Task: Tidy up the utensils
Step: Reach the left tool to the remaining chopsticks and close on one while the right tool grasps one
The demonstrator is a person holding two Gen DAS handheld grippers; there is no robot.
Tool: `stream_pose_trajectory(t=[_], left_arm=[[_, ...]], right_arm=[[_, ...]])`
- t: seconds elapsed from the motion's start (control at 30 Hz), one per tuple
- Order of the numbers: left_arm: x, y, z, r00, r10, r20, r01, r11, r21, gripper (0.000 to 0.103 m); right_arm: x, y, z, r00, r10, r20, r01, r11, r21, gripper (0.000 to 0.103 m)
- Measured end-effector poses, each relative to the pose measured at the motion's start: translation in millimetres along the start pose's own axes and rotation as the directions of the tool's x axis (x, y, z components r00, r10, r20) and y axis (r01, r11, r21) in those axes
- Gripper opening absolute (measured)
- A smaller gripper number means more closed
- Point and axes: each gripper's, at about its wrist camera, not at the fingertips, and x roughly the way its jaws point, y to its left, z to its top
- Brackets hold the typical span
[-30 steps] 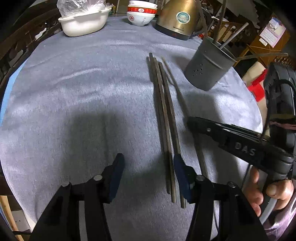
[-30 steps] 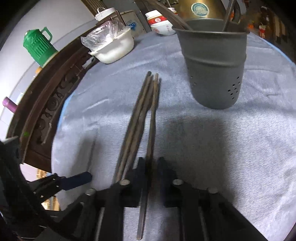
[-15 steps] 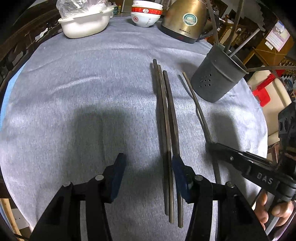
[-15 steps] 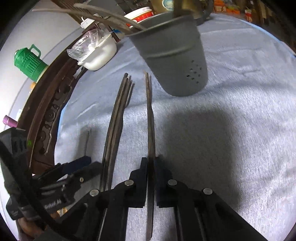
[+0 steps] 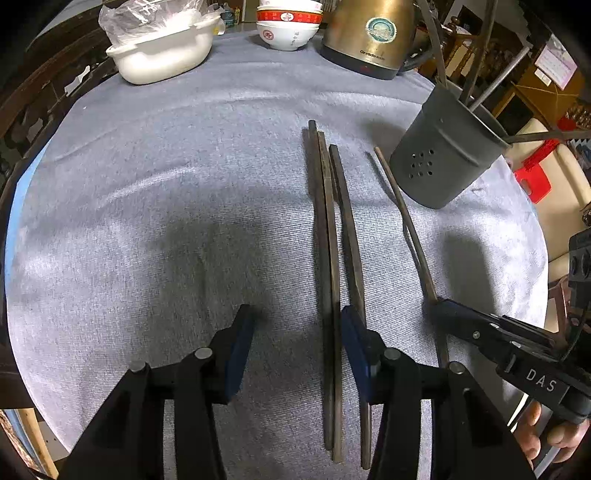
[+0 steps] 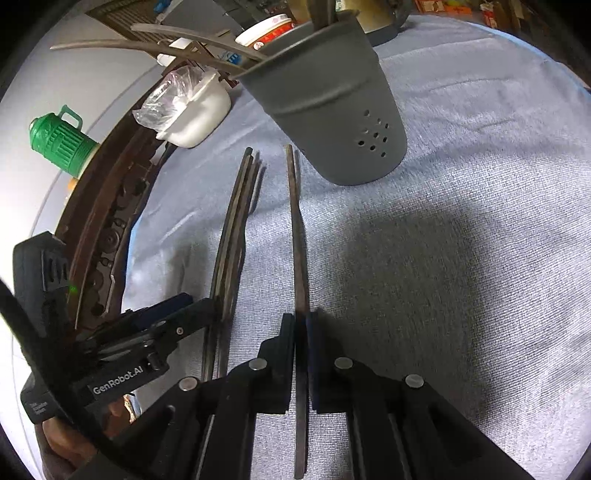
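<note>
Three dark chopsticks [image 5: 327, 258] lie side by side on the grey cloth. My left gripper [image 5: 297, 347] hangs over their near ends with its jaws closing. Two sticks lie between the jaws close to the right pad, untouched, and the third runs under that finger. My right gripper [image 6: 301, 325] is shut on a fourth chopstick [image 6: 295, 221], which points toward the grey perforated utensil holder [image 6: 332, 110]. In the left wrist view that held chopstick [image 5: 406, 221] slants right of the bunch, up to the holder [image 5: 443, 158], which has several utensils in it.
At the table's far edge stand a white tub under a plastic bag [image 5: 162, 55], stacked red-and-white bowls [image 5: 288, 26] and a gold kettle [image 5: 369, 37]. A green flask [image 6: 62, 144] stands beyond the carved wooden rim [image 6: 107, 221]. A hand [image 5: 535, 428] holds the right gripper.
The right gripper has carried its chopstick rightward, away from the bunch, and rolled. The left gripper's jaws have narrowed a little around the remaining sticks.
</note>
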Motion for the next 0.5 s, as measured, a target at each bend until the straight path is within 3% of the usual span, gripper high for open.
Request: stream_pose_trajectory(t=[0.27,0.37,0.5], left_arm=[[-9,28,-11,0.996,-0.093,-0.008,0.093,0.993,-0.074,0.033],[-10,40,-14,0.993,-0.115,-0.014,0.113,0.987,-0.113,0.021],[-9,51,-16,0.988,-0.153,-0.023,0.147,0.974,-0.171,0.019]], right_arm=[[0,-2,0,1.000,0.009,-0.001,-0.009,1.000,0.001,0.007],[0,-2,0,1.000,0.008,-0.001,-0.008,1.000,0.000,0.007],[0,-1,0,1.000,0.005,0.001,-0.005,1.000,-0.002,0.007]])
